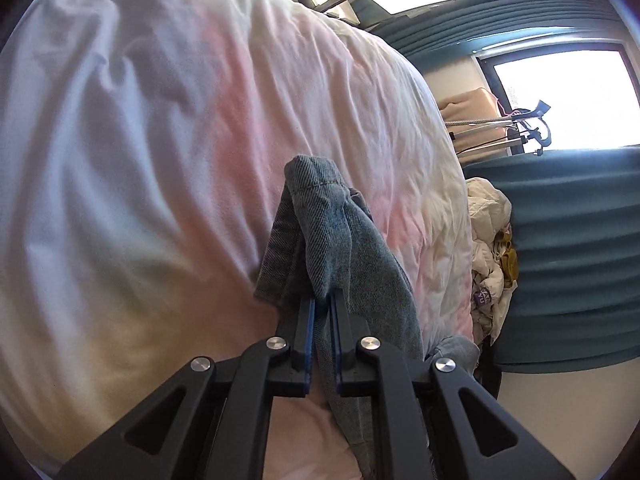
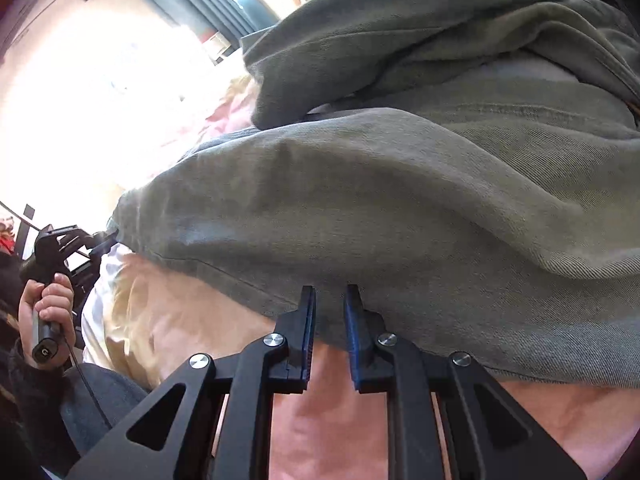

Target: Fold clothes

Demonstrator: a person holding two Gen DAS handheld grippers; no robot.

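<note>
A grey-blue denim garment (image 1: 332, 240) lies on a pale pink and white bedsheet (image 1: 160, 140). My left gripper (image 1: 322, 300) is shut on a bunched hem corner of the denim and holds it just above the sheet. In the right wrist view the same denim garment (image 2: 400, 200) spreads wide over the sheet (image 2: 328, 420). My right gripper (image 2: 330, 292) is partly open, its blue-padded fingertips (image 2: 310, 308) at the garment's near edge, with no cloth between them. The left gripper also shows in the right wrist view (image 2: 56, 248), held by a hand.
A heap of cream and yellow clothes (image 1: 492, 248) lies at the bed's right edge beside teal curtains (image 1: 568, 260). A bright window (image 1: 568, 100) and a stand with rods (image 1: 500, 128) are beyond. The person's knee in jeans (image 2: 100, 404) is at the lower left.
</note>
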